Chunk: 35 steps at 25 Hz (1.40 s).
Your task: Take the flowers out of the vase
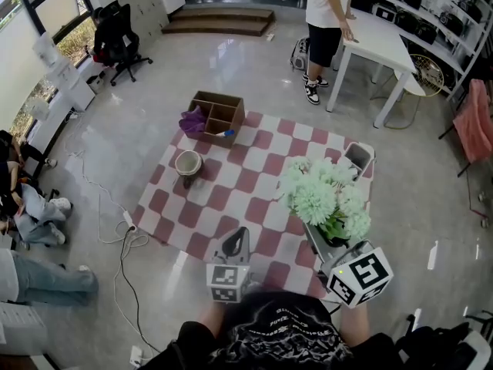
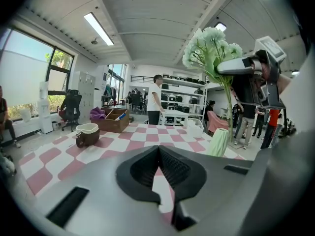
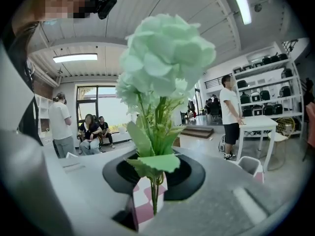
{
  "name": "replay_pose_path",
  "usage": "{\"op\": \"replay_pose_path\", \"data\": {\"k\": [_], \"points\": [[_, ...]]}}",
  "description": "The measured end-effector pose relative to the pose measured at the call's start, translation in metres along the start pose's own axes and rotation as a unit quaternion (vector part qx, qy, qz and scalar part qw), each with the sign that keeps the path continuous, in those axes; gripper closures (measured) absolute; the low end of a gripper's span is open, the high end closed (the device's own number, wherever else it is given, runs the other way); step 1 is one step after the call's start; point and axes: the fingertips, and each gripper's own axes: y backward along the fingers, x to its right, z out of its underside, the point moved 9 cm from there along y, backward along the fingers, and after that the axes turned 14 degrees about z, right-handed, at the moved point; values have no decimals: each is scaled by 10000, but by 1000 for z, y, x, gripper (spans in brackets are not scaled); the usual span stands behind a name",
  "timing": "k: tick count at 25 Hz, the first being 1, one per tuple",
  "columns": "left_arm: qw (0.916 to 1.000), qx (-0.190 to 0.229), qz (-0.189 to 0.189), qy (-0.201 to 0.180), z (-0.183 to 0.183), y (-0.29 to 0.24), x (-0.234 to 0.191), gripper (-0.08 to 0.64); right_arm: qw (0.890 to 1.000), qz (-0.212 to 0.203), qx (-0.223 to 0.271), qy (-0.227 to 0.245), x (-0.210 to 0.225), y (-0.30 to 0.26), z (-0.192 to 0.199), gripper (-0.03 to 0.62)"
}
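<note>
A bunch of pale green flowers (image 1: 323, 193) with leafy stems stands in my right gripper (image 1: 320, 233), over the right side of the pink-and-white checked mat (image 1: 231, 183). In the right gripper view the stems (image 3: 155, 193) run up between the near-closed jaws, and the blooms (image 3: 165, 58) fill the view. The left gripper view shows the right gripper (image 2: 246, 65) holding the stems high, above a pale green vase (image 2: 218, 142); whether the stem ends are still inside I cannot tell. My left gripper (image 1: 239, 239) hovers low near the mat's front edge, shut and empty (image 2: 158, 151).
A brown pot with a white rim (image 1: 188, 163) and a cardboard box with purple cloth (image 1: 218, 116) sit on the mat's far left. A white bin (image 1: 358, 157) stands at its right corner. A person (image 1: 327, 21) stands by a white table (image 1: 381, 41). Cables (image 1: 127, 230) trail at the left.
</note>
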Motion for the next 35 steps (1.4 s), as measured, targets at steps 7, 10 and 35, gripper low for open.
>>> {"op": "replay_pose_path", "data": {"k": [7, 10, 35], "points": [[9994, 92, -122, 320, 8, 5, -13, 549, 9956, -246, -807, -419, -18, -27, 41, 506], [9992, 77, -198, 348, 8, 8, -17, 549, 9921, -251, -1144, -460, -23, -36, 59, 506], [9990, -47, -198, 407, 9, -1, -33, 549, 9618, 147, -2661, -620, -23, -81, 157, 506]]}}
